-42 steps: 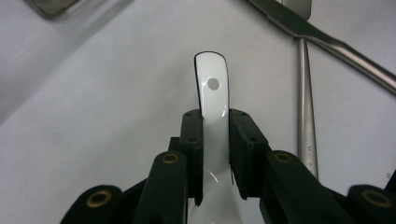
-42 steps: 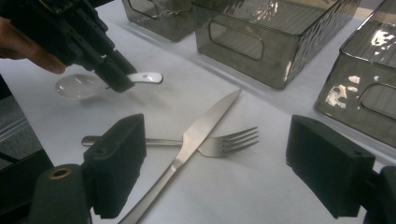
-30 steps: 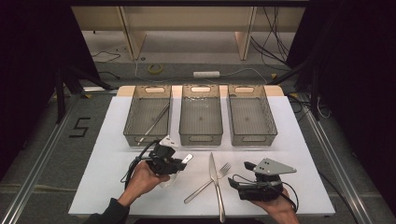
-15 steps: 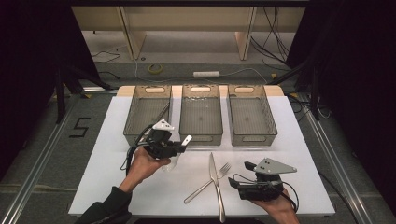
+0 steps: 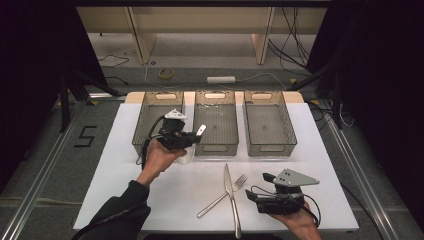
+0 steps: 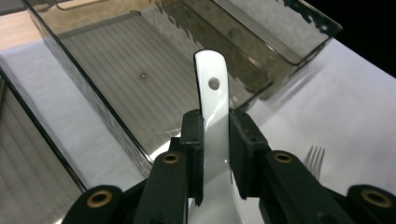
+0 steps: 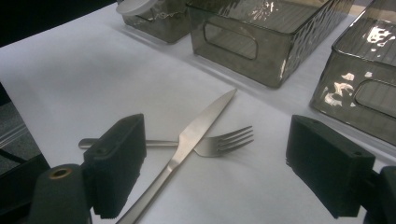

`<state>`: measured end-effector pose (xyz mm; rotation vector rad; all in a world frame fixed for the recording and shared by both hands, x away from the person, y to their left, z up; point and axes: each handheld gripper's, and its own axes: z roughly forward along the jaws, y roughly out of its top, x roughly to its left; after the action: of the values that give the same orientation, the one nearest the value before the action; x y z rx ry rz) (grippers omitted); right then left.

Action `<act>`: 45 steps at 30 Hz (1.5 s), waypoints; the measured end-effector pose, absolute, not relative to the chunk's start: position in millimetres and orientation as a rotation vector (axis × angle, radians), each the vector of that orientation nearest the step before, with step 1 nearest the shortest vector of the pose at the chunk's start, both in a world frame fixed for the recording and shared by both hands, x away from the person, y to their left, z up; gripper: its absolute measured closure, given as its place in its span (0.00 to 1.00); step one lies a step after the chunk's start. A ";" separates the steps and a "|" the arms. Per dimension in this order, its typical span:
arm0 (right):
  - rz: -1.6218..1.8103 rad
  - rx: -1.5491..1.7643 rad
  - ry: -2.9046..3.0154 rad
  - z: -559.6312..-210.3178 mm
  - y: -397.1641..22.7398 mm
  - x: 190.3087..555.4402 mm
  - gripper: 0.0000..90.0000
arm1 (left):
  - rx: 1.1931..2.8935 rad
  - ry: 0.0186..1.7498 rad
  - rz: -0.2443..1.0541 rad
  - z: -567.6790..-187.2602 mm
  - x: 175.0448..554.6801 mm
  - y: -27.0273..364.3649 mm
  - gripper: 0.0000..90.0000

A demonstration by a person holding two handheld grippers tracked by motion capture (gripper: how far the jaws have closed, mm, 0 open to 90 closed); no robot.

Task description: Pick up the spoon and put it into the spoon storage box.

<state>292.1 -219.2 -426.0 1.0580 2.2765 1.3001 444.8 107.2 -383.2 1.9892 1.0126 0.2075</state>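
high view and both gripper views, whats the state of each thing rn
left gripper: shut on spoon
spoon: held by its handle, lifted near the middle bin
right gripper: open, holding nothing
knife: flat on table, crossing the fork
fork: flat on table, under the knife
middle bin: empty
right bin: empty

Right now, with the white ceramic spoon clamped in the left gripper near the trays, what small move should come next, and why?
Probably carry the white ceramic spoon a little further over the middle smoked-plastic tray before opening. The left gripper is shut on the handle, whose tip sits just over that tray's near edge while the bowl hangs outside. The steel knife and fork lie waiting.
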 end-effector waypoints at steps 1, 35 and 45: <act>1.300 1.057 2.277 -426.1 -219.4 292.2 0.23 | 1.984 1.015 0.212 -382.1 446.8 106.6 0.85; 1.316 1.054 2.277 -426.5 -219.8 292.3 0.23 | 1.901 1.066 0.254 -366.6 511.5 64.8 0.85; 1.316 1.056 2.281 -426.7 -219.8 292.2 0.23 | 1.873 1.088 0.262 -373.4 521.9 56.5 0.85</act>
<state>292.2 -219.8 -426.7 1.0558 2.2811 1.3163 521.9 56.5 -373.4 1.8727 1.0882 0.2620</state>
